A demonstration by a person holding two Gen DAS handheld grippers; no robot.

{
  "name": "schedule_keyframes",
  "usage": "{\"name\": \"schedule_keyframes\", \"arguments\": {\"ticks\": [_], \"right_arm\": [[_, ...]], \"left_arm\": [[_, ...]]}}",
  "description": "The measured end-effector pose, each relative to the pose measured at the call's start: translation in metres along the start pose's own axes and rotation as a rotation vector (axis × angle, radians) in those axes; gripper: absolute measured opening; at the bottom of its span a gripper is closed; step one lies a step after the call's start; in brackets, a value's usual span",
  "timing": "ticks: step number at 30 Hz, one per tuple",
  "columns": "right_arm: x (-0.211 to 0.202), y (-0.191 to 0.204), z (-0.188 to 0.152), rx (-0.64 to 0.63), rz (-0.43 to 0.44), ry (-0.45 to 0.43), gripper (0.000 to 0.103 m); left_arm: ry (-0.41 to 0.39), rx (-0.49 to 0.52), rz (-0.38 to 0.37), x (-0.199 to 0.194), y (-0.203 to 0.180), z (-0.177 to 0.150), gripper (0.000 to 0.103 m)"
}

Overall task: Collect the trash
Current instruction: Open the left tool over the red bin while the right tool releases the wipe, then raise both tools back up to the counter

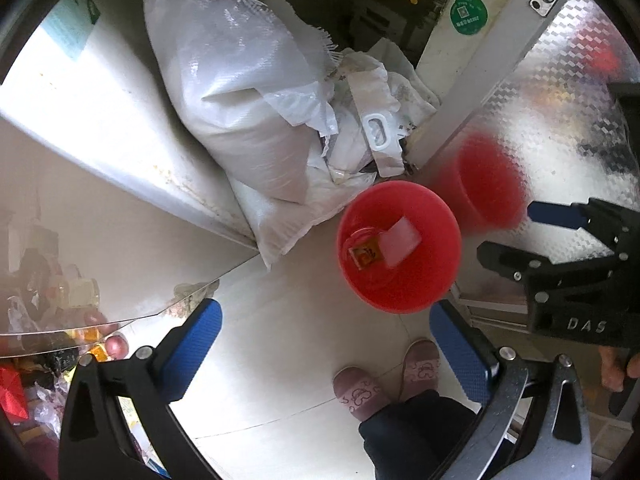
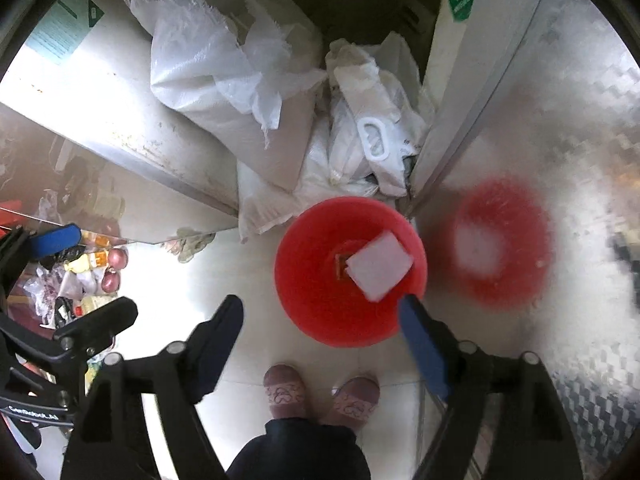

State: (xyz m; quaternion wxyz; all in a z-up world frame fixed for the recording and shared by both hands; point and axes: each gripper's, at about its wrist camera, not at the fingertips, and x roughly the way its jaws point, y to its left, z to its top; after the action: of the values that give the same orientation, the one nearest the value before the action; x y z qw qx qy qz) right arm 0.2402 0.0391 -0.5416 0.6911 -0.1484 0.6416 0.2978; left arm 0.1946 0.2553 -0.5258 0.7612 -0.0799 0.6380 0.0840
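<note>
Trash, a white square piece (image 2: 379, 266), lies flat in upright red bucket (image 2: 308, 308); left gripper (image 1: 325, 350) and right gripper (image 2: 322, 340) both spread wide, empty.

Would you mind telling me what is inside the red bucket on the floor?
Inside the red bucket lies a flat white piece, seemingly foam or paper, and beneath it an orange printed wrapper. The white piece covers part of the wrapper and bucket bottom, so anything under it is hidden.
</note>
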Motion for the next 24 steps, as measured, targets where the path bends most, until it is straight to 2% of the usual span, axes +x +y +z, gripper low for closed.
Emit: {"name": "schedule_keyframes", "arguments": {"ticks": [4, 7, 11, 18, 21, 24], "right_arm": [[-0.01, 0.006, 0.003, -0.017, 0.004, 0.002, 0.08], [-0.029, 0.012, 0.004, -0.027, 0.002, -0.018, 0.09], [-0.08, 0.023, 0.003, -0.072, -0.011, -0.077, 0.102], [-0.183, 0.046, 0.007, -0.113, -0.006, -0.167, 0.102], [-0.223, 0.055, 0.01, -0.099, 0.009, -0.195, 0.102], [-0.263, 0.069, 0.011, -0.107, 0.004, -0.214, 0.102]], "left_arm": [[-0.017, -0.015, -0.005, -0.023, -0.003, -0.007, 0.103], [-0.035, -0.033, 0.002, -0.052, -0.002, -0.008, 0.103], [-0.077, -0.042, -0.015, -0.105, 0.001, -0.006, 0.103], [-0.144, -0.07, -0.043, -0.21, 0.013, 0.002, 0.103], [-0.174, -0.063, -0.019, -0.25, 0.015, 0.004, 0.103], [-0.191, -0.075, -0.025, -0.29, 0.022, 0.006, 0.103]]}}
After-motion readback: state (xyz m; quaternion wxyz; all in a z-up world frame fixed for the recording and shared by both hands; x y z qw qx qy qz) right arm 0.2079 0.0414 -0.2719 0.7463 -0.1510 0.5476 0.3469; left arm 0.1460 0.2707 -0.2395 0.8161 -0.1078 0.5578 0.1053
